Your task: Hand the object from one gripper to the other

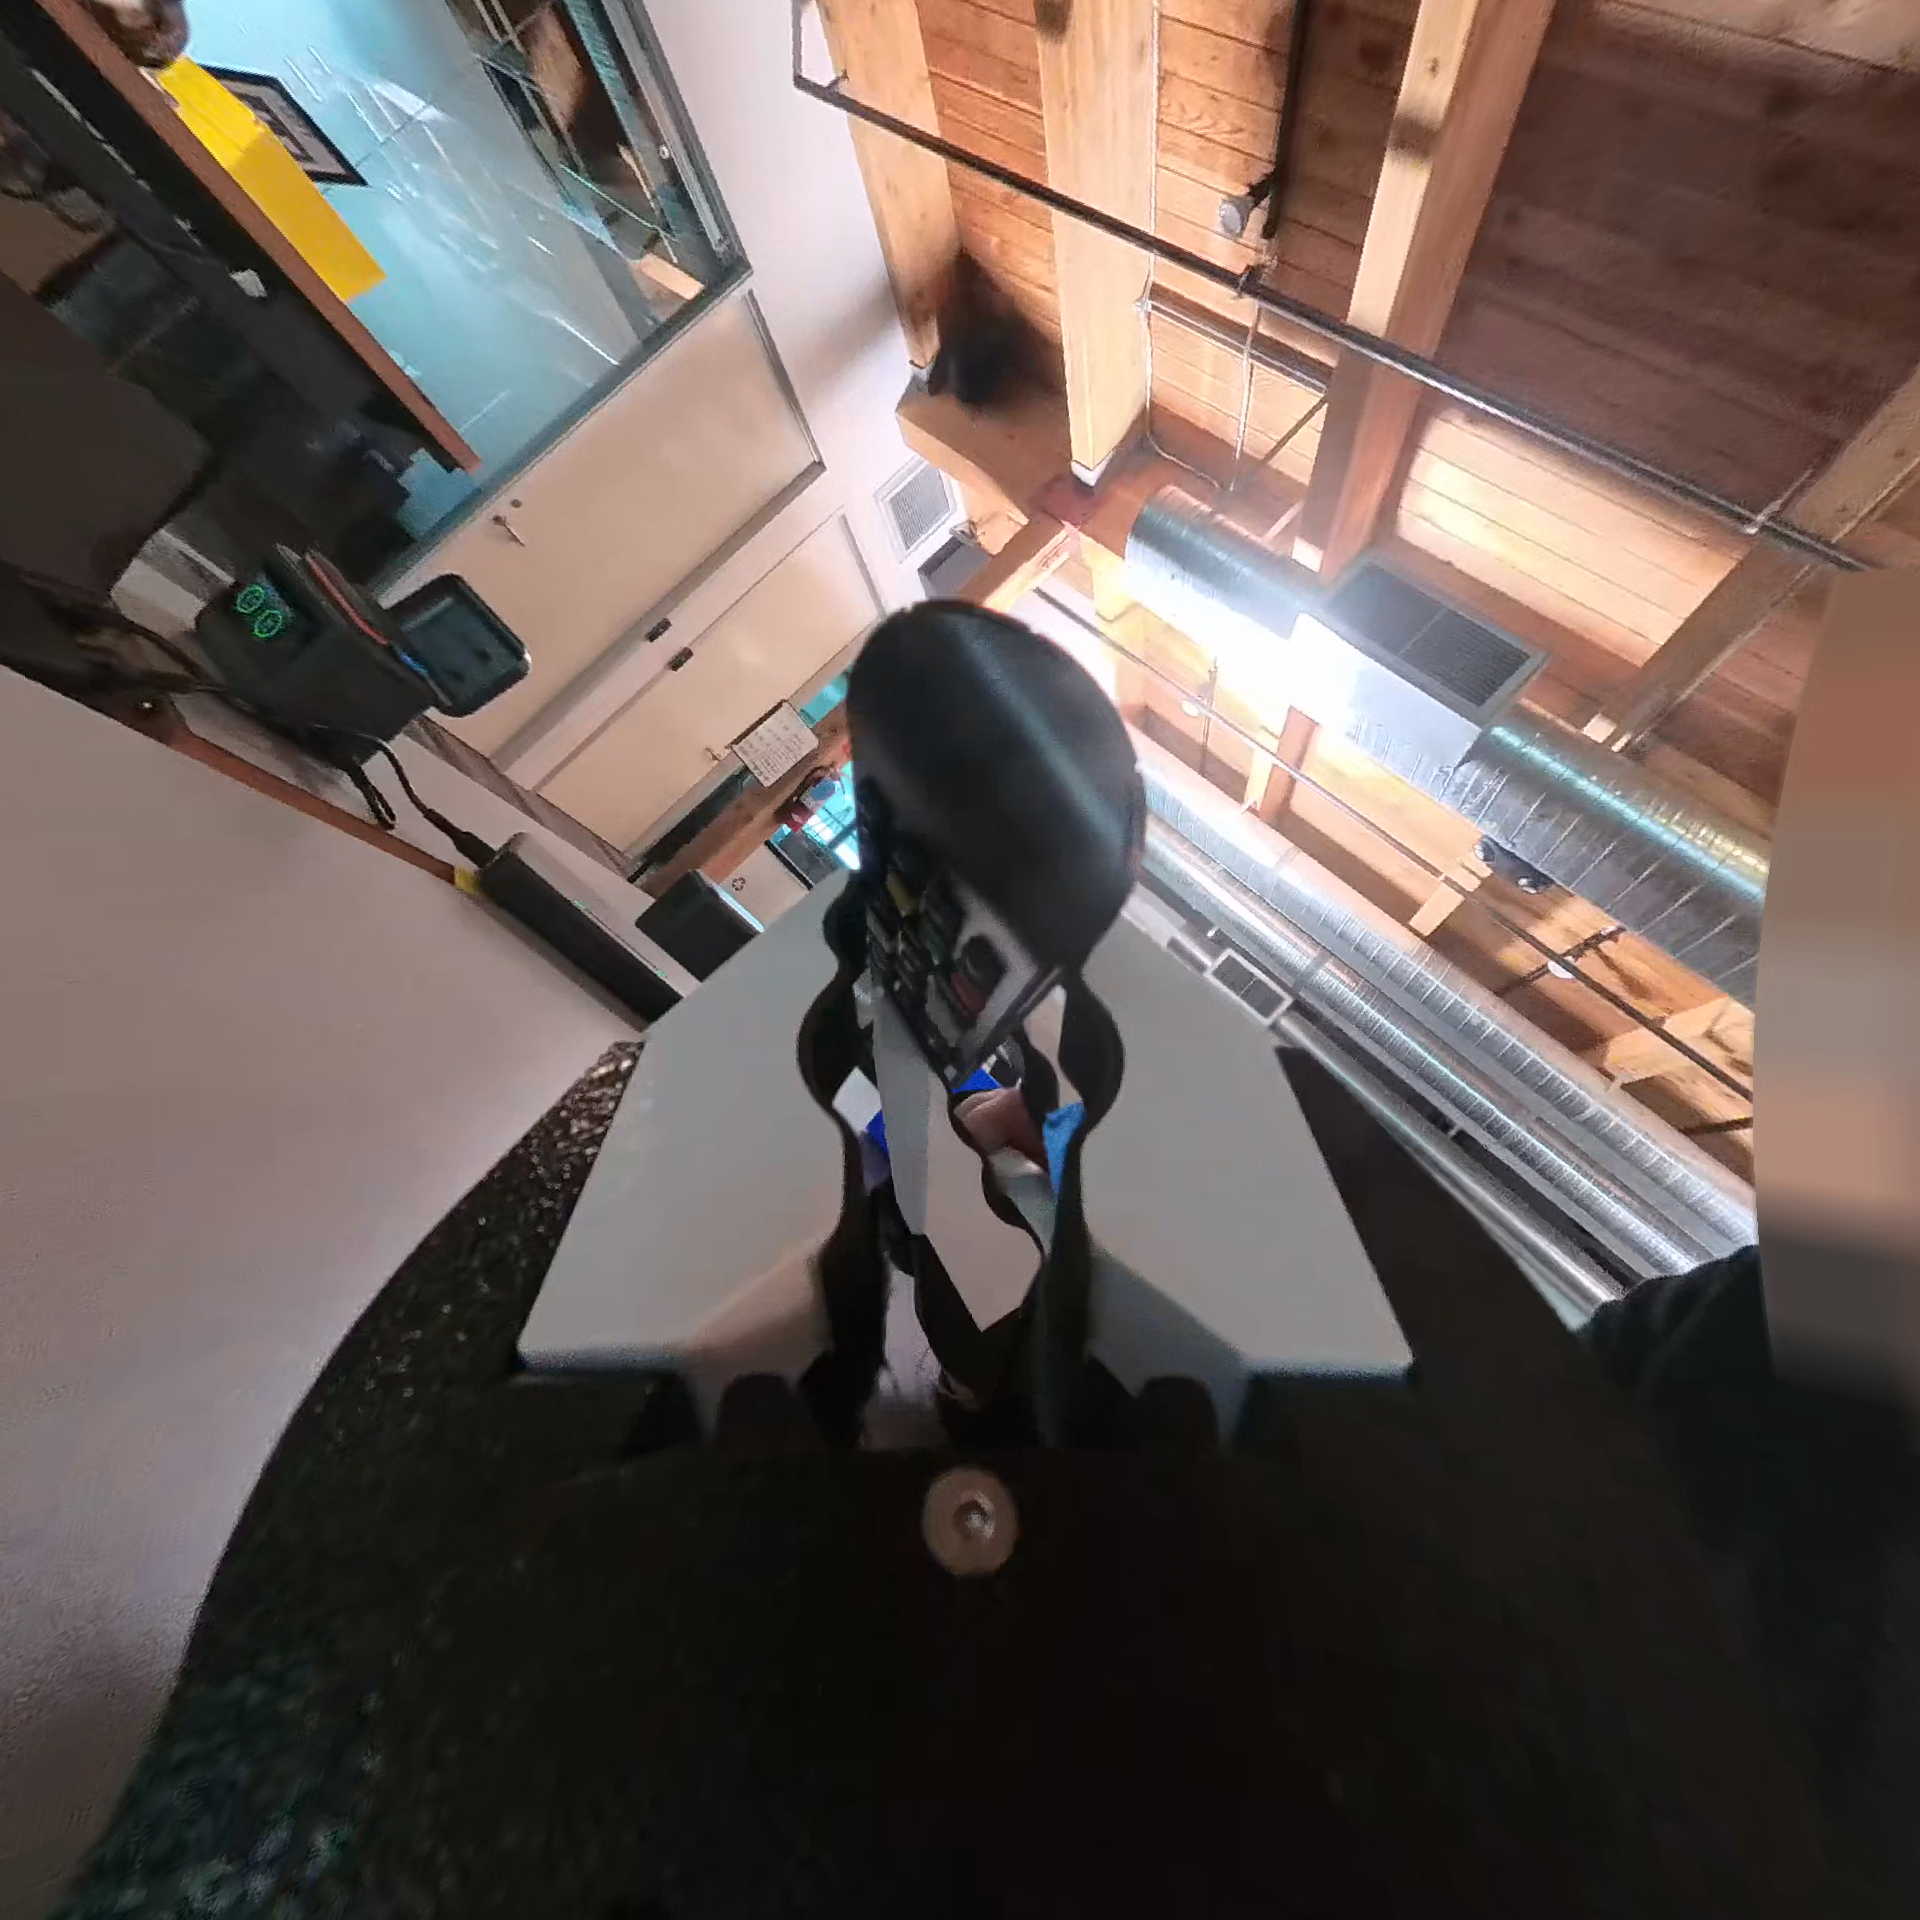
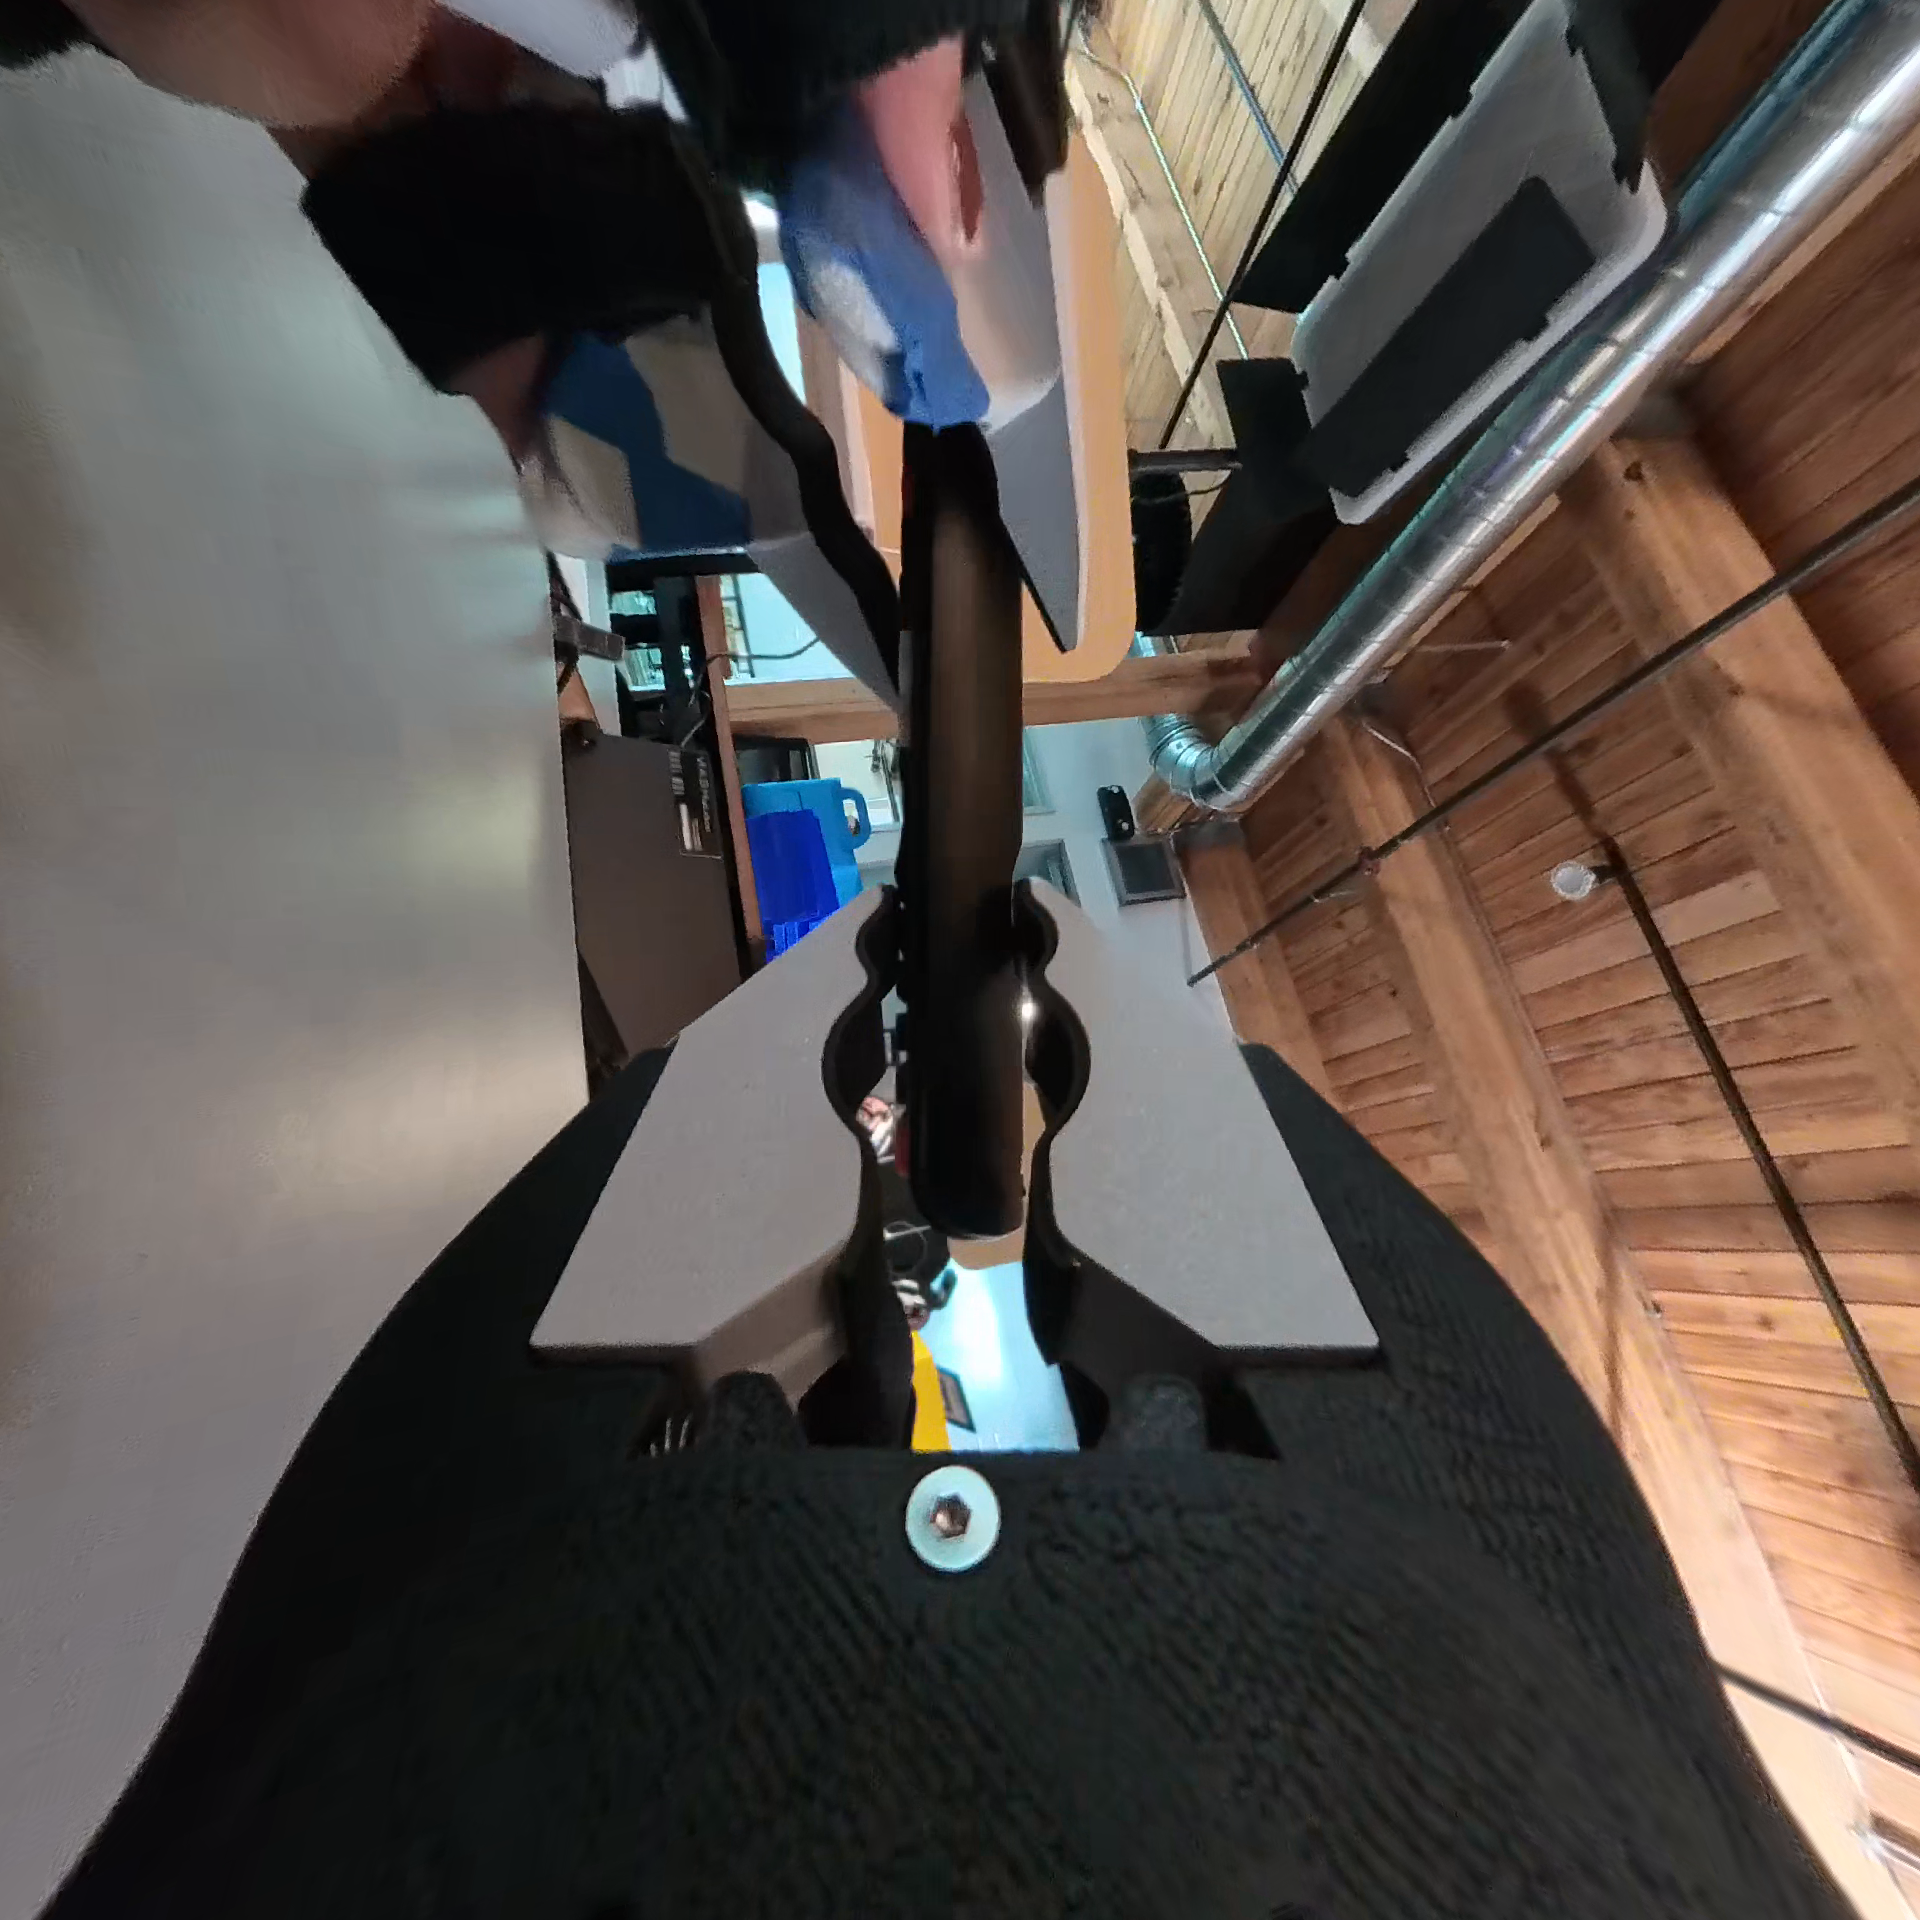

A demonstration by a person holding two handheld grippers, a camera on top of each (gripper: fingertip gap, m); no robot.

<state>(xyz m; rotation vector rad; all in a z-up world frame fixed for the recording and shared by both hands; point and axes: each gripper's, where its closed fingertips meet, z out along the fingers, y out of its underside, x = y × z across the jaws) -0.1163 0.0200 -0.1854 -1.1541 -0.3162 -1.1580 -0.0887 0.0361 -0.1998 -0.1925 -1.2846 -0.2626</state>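
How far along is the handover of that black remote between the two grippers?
Midway, by the look of it. Done: the black remote is lifted and spans both grippers. In hand: the right gripper is shut on one end, the left gripper looks closed on the other. Left: one gripper must open and let go; neither has yet.

Grey jaws, black textured body

- Strong glare blooms beside the ribbed silver metal duct (image 1: 1226,582) in the left wrist view.
- The black textured gripper body (image 2: 956,1714) sits in deep shadow.
- Wide-angle bending curves the edges (both views); near objects blur, especially the blue-and-grey patch (image 2: 894,301).
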